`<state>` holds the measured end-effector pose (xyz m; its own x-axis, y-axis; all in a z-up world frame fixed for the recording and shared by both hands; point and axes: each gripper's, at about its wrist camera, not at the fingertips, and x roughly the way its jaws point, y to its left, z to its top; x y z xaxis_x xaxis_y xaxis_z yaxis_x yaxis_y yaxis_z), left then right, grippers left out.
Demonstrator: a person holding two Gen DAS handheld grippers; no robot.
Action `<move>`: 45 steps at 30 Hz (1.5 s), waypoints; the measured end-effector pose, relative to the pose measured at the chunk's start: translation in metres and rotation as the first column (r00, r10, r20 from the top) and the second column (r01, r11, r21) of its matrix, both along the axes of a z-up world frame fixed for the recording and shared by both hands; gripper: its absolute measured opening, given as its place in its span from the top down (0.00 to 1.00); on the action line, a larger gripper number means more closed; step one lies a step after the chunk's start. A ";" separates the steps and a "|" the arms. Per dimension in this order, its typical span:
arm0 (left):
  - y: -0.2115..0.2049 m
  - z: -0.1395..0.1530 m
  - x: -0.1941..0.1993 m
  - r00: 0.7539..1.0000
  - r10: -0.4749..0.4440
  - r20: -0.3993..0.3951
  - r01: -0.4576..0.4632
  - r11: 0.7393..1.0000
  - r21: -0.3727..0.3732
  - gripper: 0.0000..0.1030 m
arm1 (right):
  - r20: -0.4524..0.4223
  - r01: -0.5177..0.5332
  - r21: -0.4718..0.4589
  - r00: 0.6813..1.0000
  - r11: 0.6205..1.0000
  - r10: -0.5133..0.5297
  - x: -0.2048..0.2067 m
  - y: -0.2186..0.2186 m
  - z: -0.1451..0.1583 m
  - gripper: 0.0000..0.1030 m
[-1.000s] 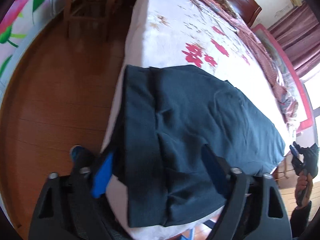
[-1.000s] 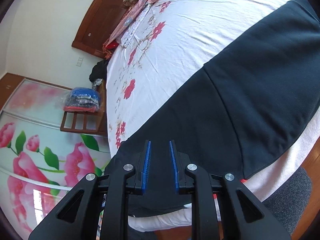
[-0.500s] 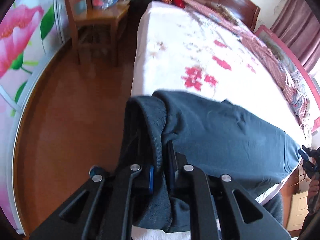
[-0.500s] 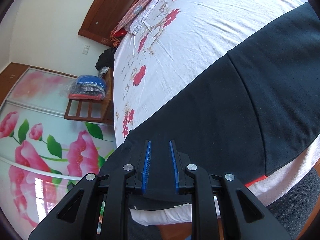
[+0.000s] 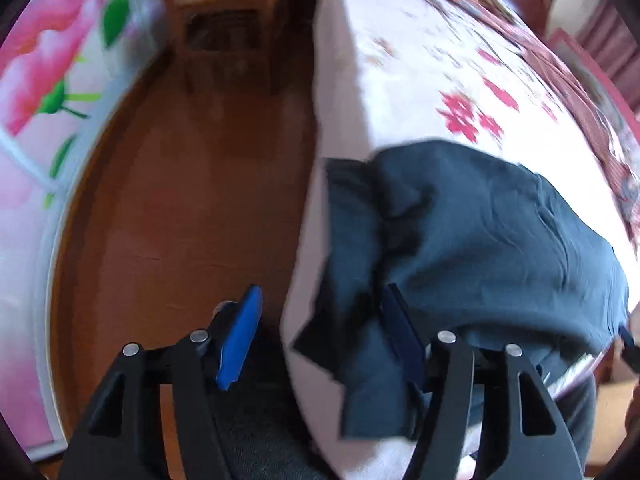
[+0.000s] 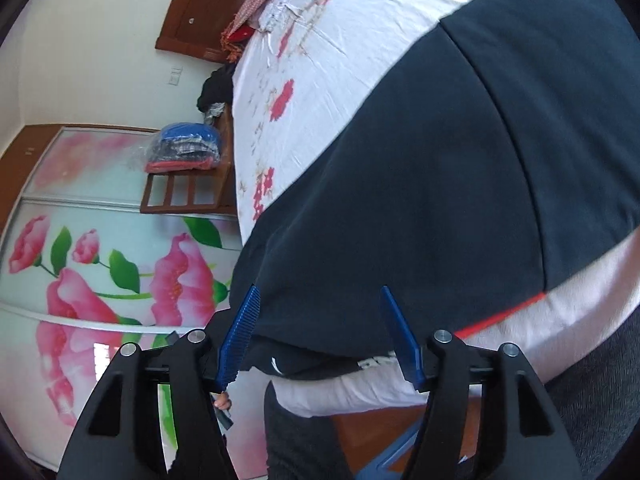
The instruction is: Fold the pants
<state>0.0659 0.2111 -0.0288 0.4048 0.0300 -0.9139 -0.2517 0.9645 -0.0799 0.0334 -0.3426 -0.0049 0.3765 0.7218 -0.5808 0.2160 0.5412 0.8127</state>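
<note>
The dark blue pants (image 5: 500, 232) lie folded across the near corner of the bed (image 5: 400, 80), with a rumpled flap hanging over the corner. My left gripper (image 5: 322, 289) hovers over that flap with its jaws opening. The cloth sits between the blue pads (image 5: 240, 332), which do not press on it. In the right wrist view the pants (image 6: 440, 160) spread smooth over the bed's edge (image 6: 580, 320). My right gripper (image 6: 319, 288) is opening too, with the pants' hem lying loose between its fingers.
The bed has a white sheet with red flowers (image 6: 320, 80). A wooden chair (image 5: 228, 12) with a wrapped bundle (image 6: 184, 148) stands beside it. A wardrobe door with pink flowers (image 6: 100, 280) borders the wooden floor (image 5: 180, 200). The person's dark-clad legs (image 6: 296, 432) stand against the bed.
Half a second ago my left gripper was shut on a raised fold of the pants. It has since let go, and the fold has dropped rumpled. My right gripper's narrow jaws have spread wide.
</note>
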 end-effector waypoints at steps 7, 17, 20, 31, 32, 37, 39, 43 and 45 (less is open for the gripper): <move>-0.018 0.028 -0.053 0.999 -0.011 -0.042 0.007 0.995 -0.098 0.32 | 0.114 -0.262 -0.410 0.936 0.874 0.334 -0.016 0.089 0.026 0.40; -0.020 -0.017 -0.050 0.980 0.171 -0.102 -0.192 0.944 -0.270 0.35 | 0.148 -0.311 -0.359 0.912 0.880 0.383 -0.011 0.116 0.031 0.40; -0.010 -0.025 -0.049 0.969 0.220 -0.110 -0.245 0.899 -0.364 0.66 | 0.149 -0.312 -0.380 0.908 0.871 0.391 -0.015 0.114 0.032 0.40; -0.009 0.023 -0.063 0.981 0.161 0.109 -0.111 0.924 -0.366 0.90 | 0.146 -0.295 -0.389 0.916 0.873 0.375 -0.013 0.099 0.034 0.40; -0.007 0.014 -0.057 0.985 0.148 0.090 -0.105 0.925 -0.364 0.90 | 0.142 -0.294 -0.394 0.917 0.871 0.374 -0.012 0.098 0.033 0.40; 0.003 -0.029 -0.063 0.999 0.052 0.016 -0.044 0.940 -0.339 0.87 | 0.156 -0.301 -0.399 0.908 0.866 0.388 -0.008 0.095 0.028 0.40; 0.005 -0.028 -0.059 0.999 0.036 0.036 -0.022 0.942 -0.334 0.84 | 0.135 -0.322 -0.399 0.906 0.859 0.402 -0.003 0.100 0.022 0.40; -0.006 -0.002 -0.072 0.998 0.018 0.059 -0.004 0.972 -0.235 0.69 | 0.000 -0.412 -0.464 0.885 0.784 0.466 0.003 0.116 -0.007 0.40; -0.007 0.017 -0.081 0.996 -0.010 0.086 0.023 0.987 -0.160 0.58 | 0.000 -0.412 -0.452 0.887 0.791 0.461 0.001 0.117 -0.009 0.40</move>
